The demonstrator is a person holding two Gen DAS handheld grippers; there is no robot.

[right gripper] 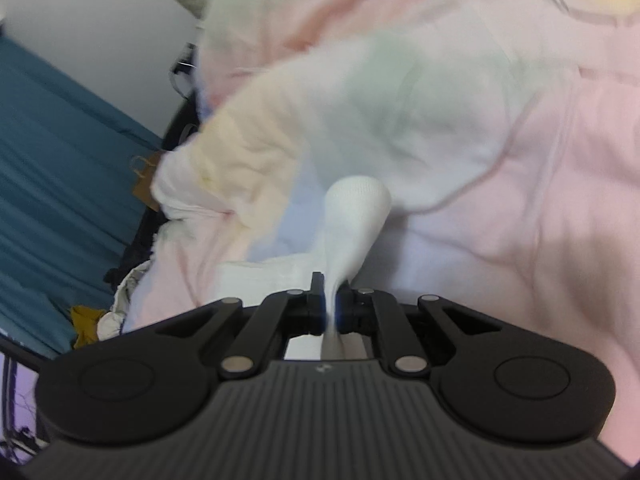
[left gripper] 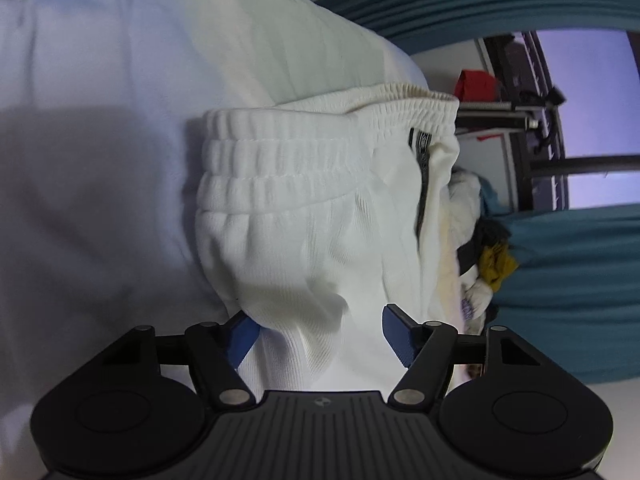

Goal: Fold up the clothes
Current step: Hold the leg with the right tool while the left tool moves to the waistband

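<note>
White trousers [left gripper: 304, 216] with a ribbed elastic waistband [left gripper: 280, 148] and a black zip pocket [left gripper: 422, 184] lie bunched on a white sheet [left gripper: 100, 120]. My left gripper [left gripper: 320, 322] is open low over the cloth, with a bulge of the trousers between its blue pads [left gripper: 242, 338]. I cannot see the pads pressing on it. In the right wrist view my right gripper [right gripper: 332, 296] is shut on a pinched fold of the white trousers [right gripper: 356, 208], which balloons out just past the fingertips. The rest of that garment is blurred and spreads over the pale sheet [right gripper: 540, 200].
A heap of other clothes [left gripper: 480, 248], white, dark and mustard, lies at the sheet's edge by a teal curtain [left gripper: 568, 280]. A red thing [left gripper: 474, 80] and dark stands are beyond. The right wrist view shows the teal curtain [right gripper: 60, 160] and a brown paper bag [right gripper: 144, 184].
</note>
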